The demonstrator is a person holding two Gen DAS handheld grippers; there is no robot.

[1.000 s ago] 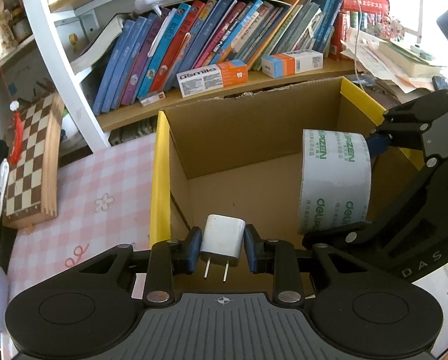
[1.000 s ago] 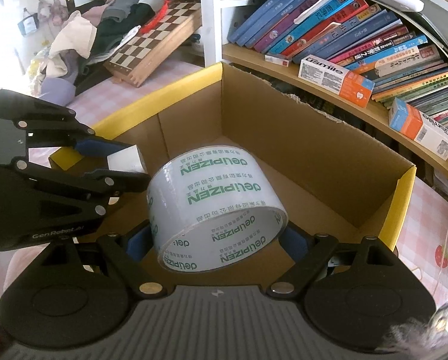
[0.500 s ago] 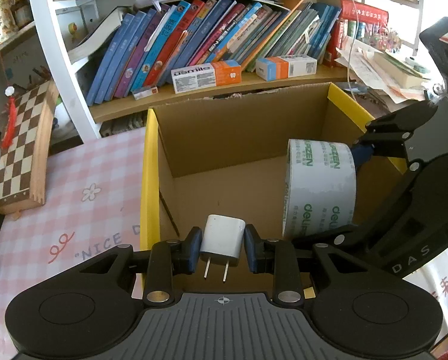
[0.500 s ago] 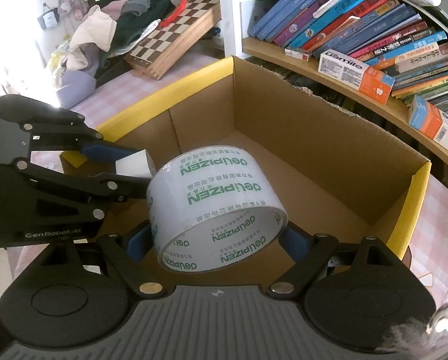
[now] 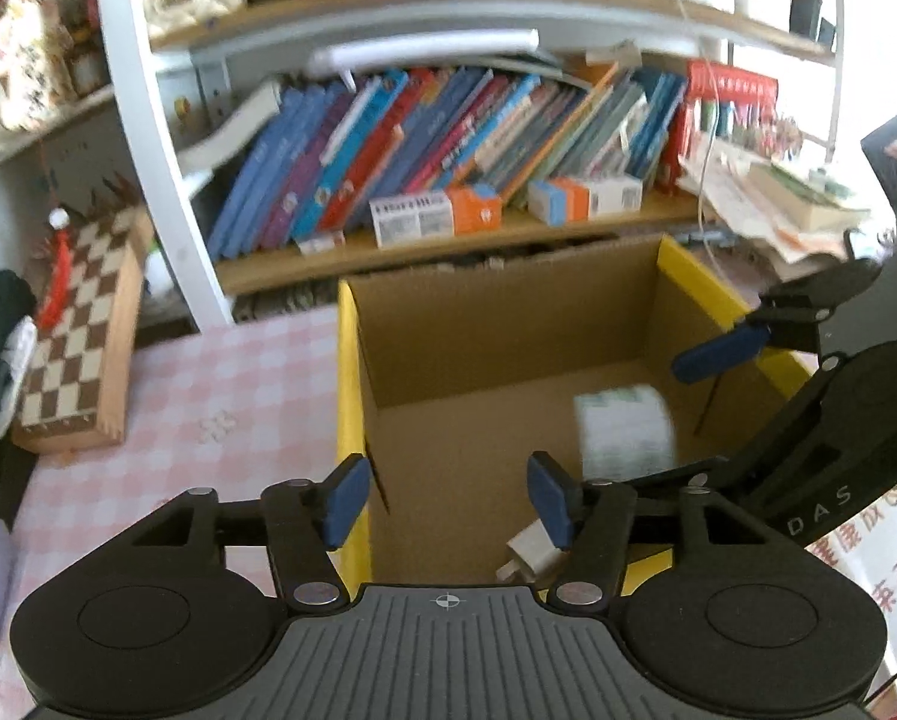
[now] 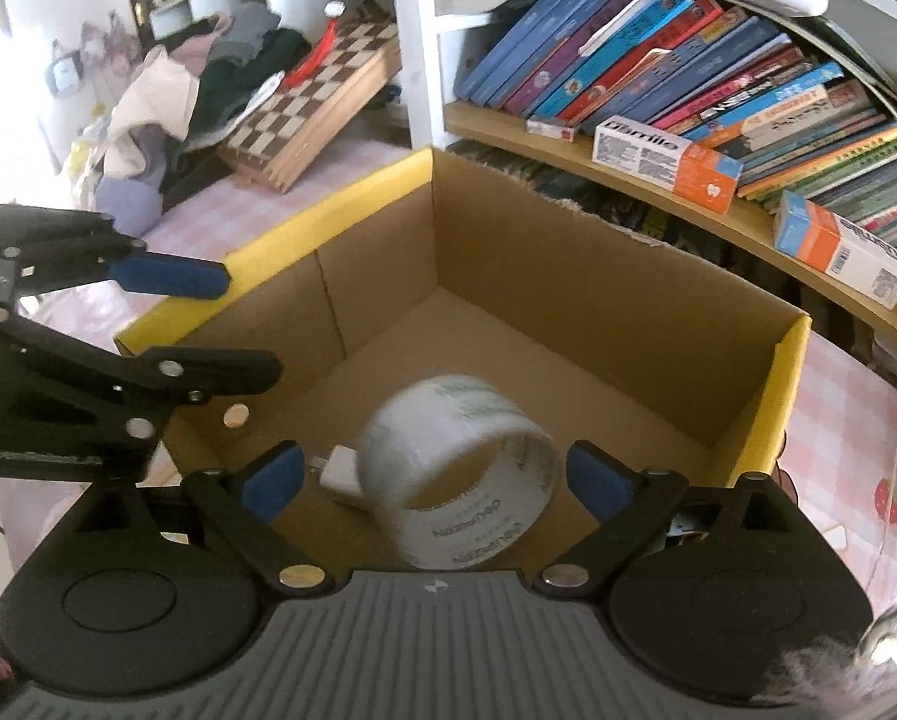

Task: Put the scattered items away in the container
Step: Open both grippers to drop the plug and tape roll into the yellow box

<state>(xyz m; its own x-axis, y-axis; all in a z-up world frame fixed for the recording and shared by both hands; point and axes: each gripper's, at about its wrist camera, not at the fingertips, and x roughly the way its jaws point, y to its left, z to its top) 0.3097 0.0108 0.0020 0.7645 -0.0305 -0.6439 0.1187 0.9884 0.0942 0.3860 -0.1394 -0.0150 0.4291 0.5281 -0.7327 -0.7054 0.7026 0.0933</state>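
Both my tongs are over the cardboard box point(image 6: 568, 276) w/ the yellow rim, and both are letting go. My left tongs point(image 5: 448, 501) are opening, nothing between the blue pads now; the white plug adapter point(image 5: 529, 549) sits low in the box near corner, just under the right pad, looks blurred so prob. dropping or just landed. My right tongs point(image 6: 433, 480) are opening too, already wide, pads clear of the tape roll point(image 6: 460, 468); the roll is smeared in the pic, tilted, inside the box near the front wall and right beside the adapter point(image 6: 340, 468).

So as I read it: 2 items are in the container, that part's done or as good as done. What's left I can't fully judge. The pink checked table point(image 5: 208, 408) to the left of the box shows no loose small stuff from here; the chessboard point(image 5: 76, 348) leans at the far left by a pile of clothes point(image 6: 196, 96), and the bookshelf point(image 6: 718, 90) behind is full, but those don't look like my job. Rest of the table is out of view, so more items may be waiting there.
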